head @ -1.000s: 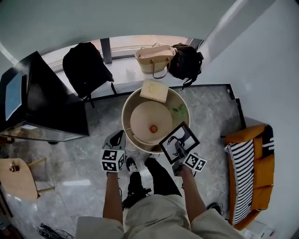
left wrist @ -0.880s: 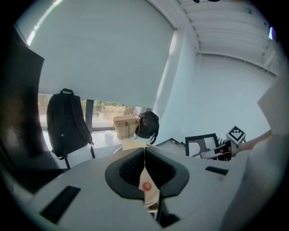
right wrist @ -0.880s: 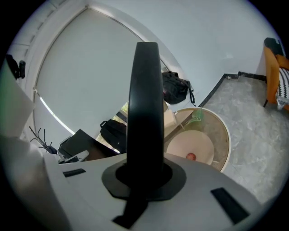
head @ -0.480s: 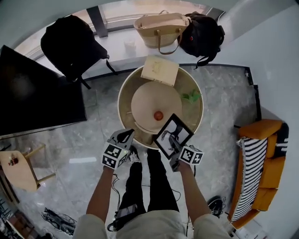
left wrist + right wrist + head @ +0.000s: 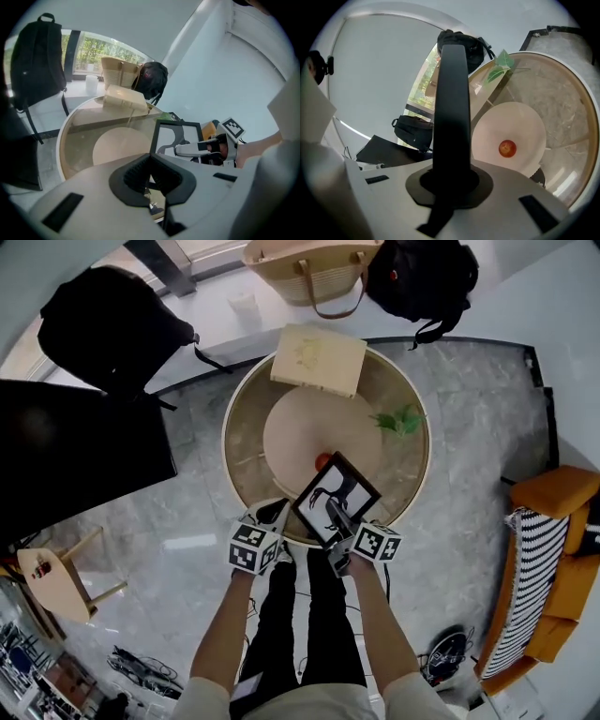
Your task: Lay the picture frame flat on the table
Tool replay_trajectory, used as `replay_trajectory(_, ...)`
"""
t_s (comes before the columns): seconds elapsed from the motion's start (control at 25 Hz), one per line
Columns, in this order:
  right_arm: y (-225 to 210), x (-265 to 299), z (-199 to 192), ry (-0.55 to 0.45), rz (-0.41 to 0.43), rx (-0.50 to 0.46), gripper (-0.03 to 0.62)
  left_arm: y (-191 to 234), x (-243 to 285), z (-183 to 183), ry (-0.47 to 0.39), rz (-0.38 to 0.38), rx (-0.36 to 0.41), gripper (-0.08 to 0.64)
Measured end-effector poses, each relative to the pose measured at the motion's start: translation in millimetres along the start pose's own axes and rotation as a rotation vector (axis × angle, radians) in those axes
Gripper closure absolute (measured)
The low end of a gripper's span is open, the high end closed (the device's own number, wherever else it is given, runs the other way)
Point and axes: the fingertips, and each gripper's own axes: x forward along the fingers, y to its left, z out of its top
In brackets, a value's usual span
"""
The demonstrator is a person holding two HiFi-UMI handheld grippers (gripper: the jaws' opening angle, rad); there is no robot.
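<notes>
Holding the picture frame (image 5: 335, 499) with the right tongs (image 5: 336, 515), clenched on the black border at its lower right edge. Seen edge-on as a dark bar up the middle of the right gripper view, pinched squarely between the pads. Hanging in the lower centre of the head view, tilted over the near rim of the round bench (image 5: 228, 456), not lying flat; impossible to tell whether any corner touches the top.

Gripped at the border, probably so the printed face stays uncovered and the far edge can go down first.

Left tongs (image 5: 270, 515) closed on nothing, just beside the frame's left corner, likely parked there to steady or press the frame once it is down.

Landing spot looks like the near part of the top, short of the small red fruit (image 5: 322, 460) and well apart from the pale box (image 5: 319, 357) at the far rim and the green sprig (image 5: 401, 420) on the right.

No brand or wording legible anywhere: only a black figure on white in the frame, faint unreadable marks on the box, and square black-and-white patterns on the marker cubes (image 5: 377, 542).
</notes>
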Motion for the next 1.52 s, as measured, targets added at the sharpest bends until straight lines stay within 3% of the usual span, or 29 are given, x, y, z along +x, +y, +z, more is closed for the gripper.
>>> replay_trajectory(0.16, -4.4, 13.6, -1.2, 0.013, 0.040, 0.015, 0.552, -3.3, 40.8, -1.9, 0.057, -0.015, 0.051, 0.538)
replay_trajectory(0.48, -19.6, 35.2, -2.8, 0.020, 0.085, 0.087, 0.552, 12.2, 72.8, -11.5, 0.132, 0.038, 0.050, 0.538)
replay_trajectory(0.68, -32.8, 37.0, -1.8, 0.022, 0.085, 0.171, 0.551, 16.2, 82.0, -30.4, 0.183, 0.024, 0.034, 0.538)
replay_trajectory(0.84, -38.5, 39.3, -7.2, 0.035, 0.083, 0.212, 0.551, 11.0, 89.3, -33.5, 0.188, 0.017, 0.029, 0.538)
replay_trajectory(1.08, -39.2, 47.4, -14.0, -0.018, 0.071, 0.346, 0.551, 14.7, 95.9, -35.8, 0.194, 0.026, -0.007, 0.538)
replay_trajectory(1.52, -47.1, 29.6, -15.1, -0.069, 0.042, 0.333, 0.551, 18.0, 100.3, -35.0, 0.186, 0.026, -0.074, 0.537)
